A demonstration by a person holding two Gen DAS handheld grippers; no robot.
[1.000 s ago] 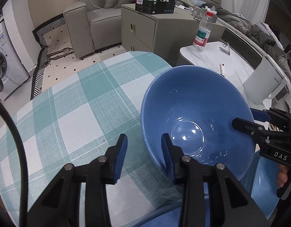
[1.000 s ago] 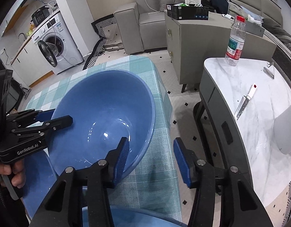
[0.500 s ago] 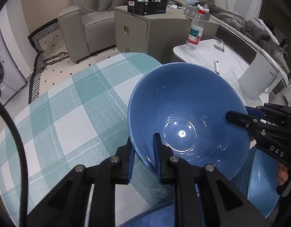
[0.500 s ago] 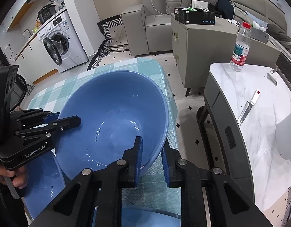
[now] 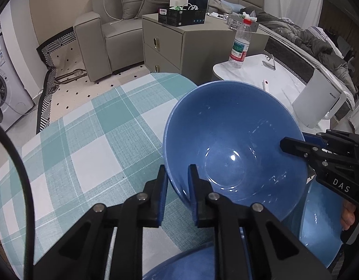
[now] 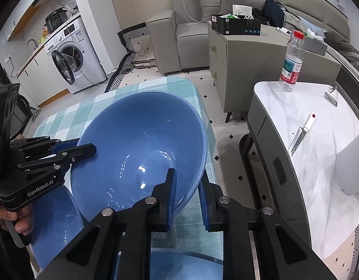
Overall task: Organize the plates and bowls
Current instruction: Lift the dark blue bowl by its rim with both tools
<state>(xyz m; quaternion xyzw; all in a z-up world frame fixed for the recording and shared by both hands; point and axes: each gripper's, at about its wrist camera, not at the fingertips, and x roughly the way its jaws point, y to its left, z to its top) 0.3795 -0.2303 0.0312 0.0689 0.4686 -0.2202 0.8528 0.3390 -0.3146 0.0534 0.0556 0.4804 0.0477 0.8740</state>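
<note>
One deep glossy blue ceramic bowl [image 5: 235, 140] [image 6: 142, 140], tilted. Second blue dish [image 5: 319, 224] [image 6: 55, 219] partly hidden beneath it. Third blue dish, rim only [image 5: 186, 263] [image 6: 186, 263], at bottom edge; bowl or plate, cannot tell. Two black two-finger grippers with blue pads: left gripper [image 5: 177, 179], right gripper [image 6: 187, 182]. One clear plastic water bottle with red cap [image 5: 240, 44] [image 6: 292, 60]. One knife [image 6: 300, 137]. One white washing machine [image 6: 72, 56]. One black box [image 5: 181, 16].
</note>
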